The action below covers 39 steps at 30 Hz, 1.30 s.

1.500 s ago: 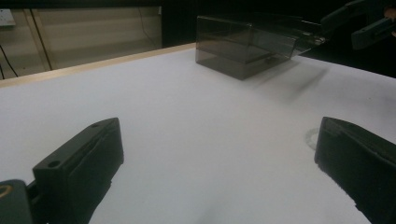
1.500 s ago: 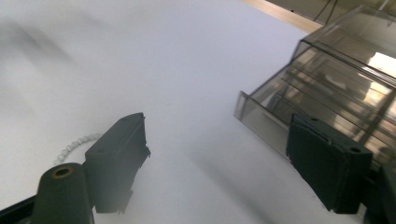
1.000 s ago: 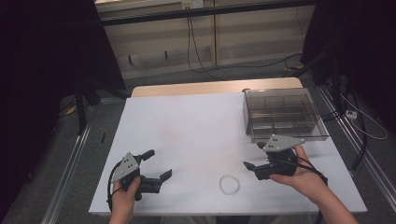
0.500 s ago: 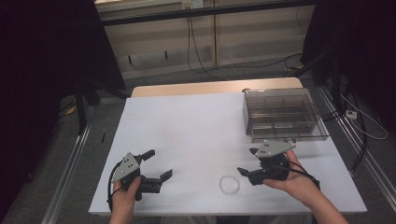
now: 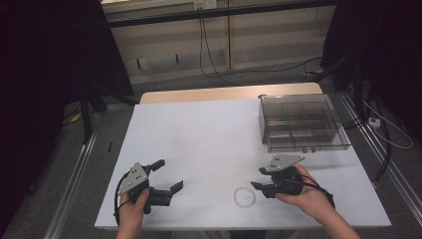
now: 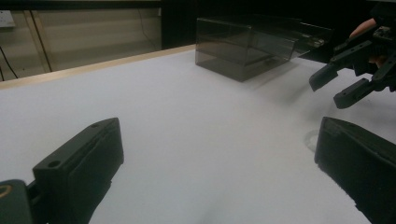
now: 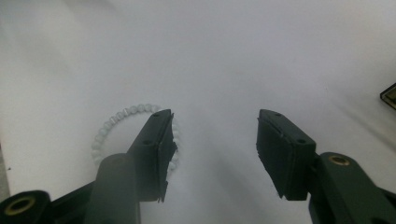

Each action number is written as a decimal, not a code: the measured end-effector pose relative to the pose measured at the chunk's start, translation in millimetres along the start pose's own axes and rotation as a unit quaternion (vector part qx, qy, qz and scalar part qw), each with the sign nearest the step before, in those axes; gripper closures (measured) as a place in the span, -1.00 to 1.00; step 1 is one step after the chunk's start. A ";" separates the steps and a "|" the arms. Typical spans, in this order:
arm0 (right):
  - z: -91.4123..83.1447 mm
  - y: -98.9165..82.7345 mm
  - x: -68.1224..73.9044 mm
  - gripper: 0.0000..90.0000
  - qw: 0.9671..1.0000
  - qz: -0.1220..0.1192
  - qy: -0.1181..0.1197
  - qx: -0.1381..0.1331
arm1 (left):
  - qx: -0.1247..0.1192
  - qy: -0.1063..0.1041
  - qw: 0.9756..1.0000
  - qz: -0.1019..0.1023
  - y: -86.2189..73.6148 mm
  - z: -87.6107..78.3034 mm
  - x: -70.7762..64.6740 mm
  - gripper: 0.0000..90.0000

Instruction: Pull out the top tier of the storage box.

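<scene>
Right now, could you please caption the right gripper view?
Right tongs, jaws apart, beside a white bead bracelet on the white table.

No readable txt, labels, brands or nos. anywhere on table, box or walls.

Dim, soft light (dark surroundings)

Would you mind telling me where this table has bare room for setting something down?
The widest free patch is the white table top left of the clear box, ahead of both grippers. It is crowded near the front edge, where the right gripper hangs beside the bead bracelet.
</scene>
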State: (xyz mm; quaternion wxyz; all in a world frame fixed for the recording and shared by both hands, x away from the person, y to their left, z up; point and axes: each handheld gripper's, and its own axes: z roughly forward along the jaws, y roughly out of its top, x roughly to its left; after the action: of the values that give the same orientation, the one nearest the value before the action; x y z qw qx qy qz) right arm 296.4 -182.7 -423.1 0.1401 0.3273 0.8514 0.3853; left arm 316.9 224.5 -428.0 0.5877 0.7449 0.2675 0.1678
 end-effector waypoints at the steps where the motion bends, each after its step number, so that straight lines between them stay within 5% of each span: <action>1: 1.9 -0.7 0.1 0.09 1.000 0.002 0.003 0.002 | 0.000 0.000 1.000 0.000 0.0 0.1 0.0 -0.96; 9: 15.3 -5.4 2.7 0.24 1.000 0.017 0.018 0.019 | -0.001 0.001 1.000 -0.002 0.1 -0.1 -0.1 -0.96; 14: 16.3 -5.6 -1.3 0.55 0.998 0.038 0.045 0.025 | 0.000 0.002 1.000 -0.001 -0.1 0.1 0.4 -0.96; 30: 30.7 -6.7 7.0 0.84 0.997 -0.003 0.055 0.059 | 0.001 0.001 1.000 -0.001 -0.5 2.9 1.1 -0.96; 39: 33.1 -6.0 0.6 0.91 0.994 0.034 0.073 0.069 | 0.003 0.000 1.000 0.003 -0.2 2.7 1.0 -0.96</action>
State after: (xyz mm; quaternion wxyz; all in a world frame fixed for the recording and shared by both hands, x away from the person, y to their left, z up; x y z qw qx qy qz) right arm 309.4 -166.5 -449.6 0.0415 0.3363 0.8719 0.3535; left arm 319.2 223.0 -429.0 0.5845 0.7477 0.2661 0.1688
